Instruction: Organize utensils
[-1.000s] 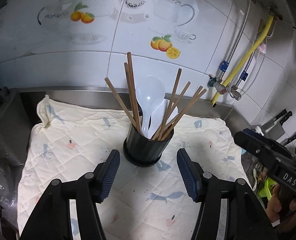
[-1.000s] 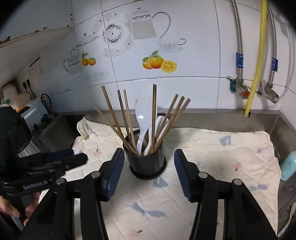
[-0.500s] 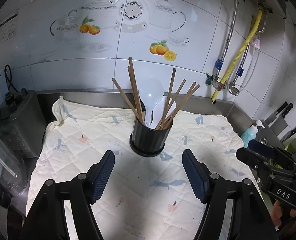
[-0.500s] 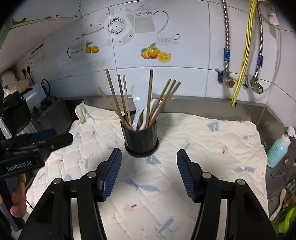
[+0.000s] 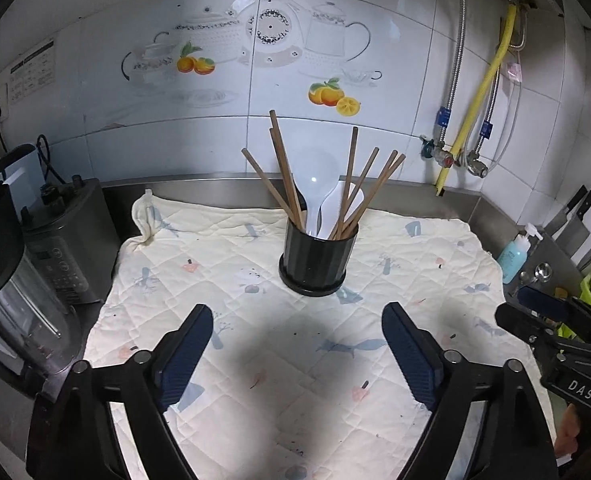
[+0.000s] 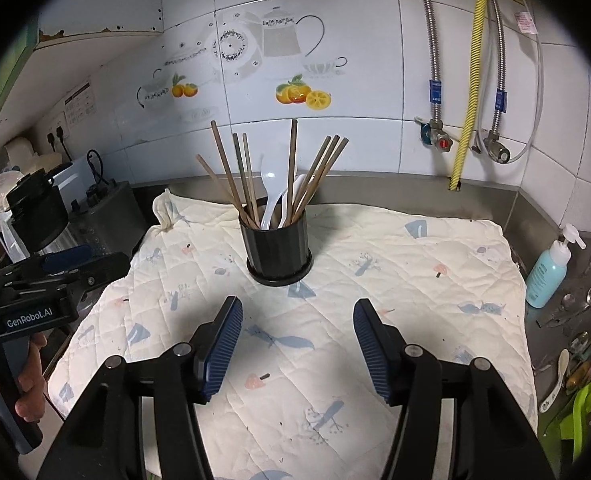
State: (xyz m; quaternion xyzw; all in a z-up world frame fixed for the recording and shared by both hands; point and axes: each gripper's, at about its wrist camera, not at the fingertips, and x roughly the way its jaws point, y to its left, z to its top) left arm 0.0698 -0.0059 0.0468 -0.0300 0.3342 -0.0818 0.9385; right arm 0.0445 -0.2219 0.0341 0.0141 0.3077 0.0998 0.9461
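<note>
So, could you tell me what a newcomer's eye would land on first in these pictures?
Most likely the black utensil holder standing mid-cloth, bristling with wooden chopsticks and white plastic spoons. Next, the pale quilted cloth spread over the steel counter, and the yellow hose down the tiled wall on the right.
</note>
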